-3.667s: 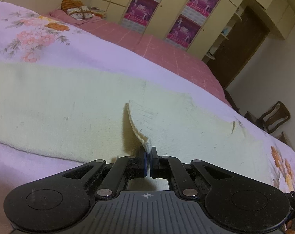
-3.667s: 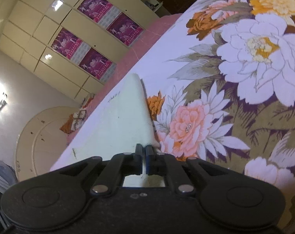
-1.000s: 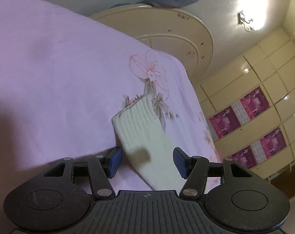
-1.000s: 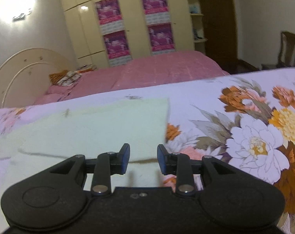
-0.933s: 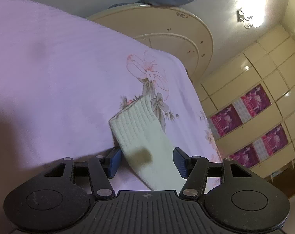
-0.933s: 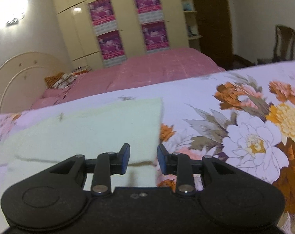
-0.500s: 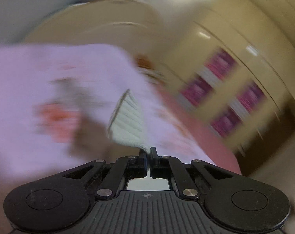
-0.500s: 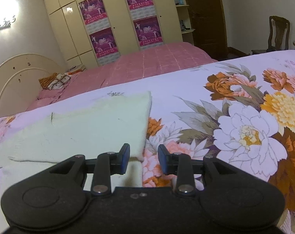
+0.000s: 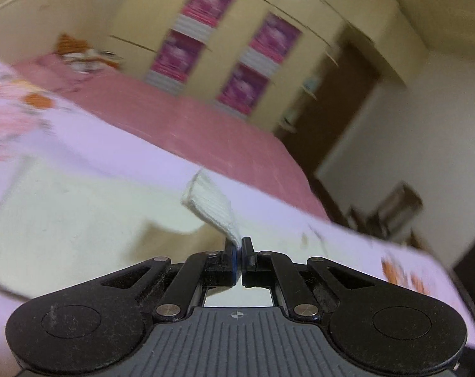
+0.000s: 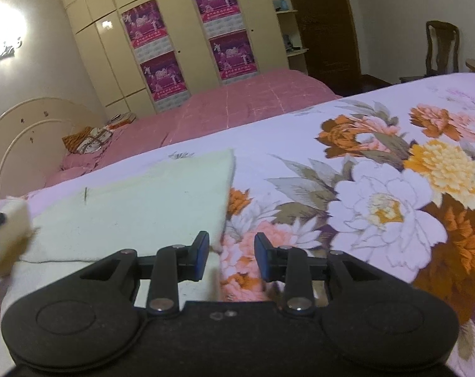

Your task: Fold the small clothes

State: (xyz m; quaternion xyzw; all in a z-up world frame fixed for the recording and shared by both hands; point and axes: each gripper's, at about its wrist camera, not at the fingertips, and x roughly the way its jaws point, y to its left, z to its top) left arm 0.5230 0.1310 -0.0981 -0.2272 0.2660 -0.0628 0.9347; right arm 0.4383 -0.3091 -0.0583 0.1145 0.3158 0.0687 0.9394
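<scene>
The left claw is pinched tight on a pale ribbed sock, which sticks up from its tips above the cream cloth spread on the bed. The right claw stands partly open with nothing between its pads, low over the cloth's right edge beside the flowered bedspread. The sock shows blurred at that view's left edge.

The flowered bedspread lies flat with bare room ahead of the right gripper, whose jaws stand apart with nothing between them. To its left the folded cream garment covers the bed, and its ribbed end hangs from the left gripper
</scene>
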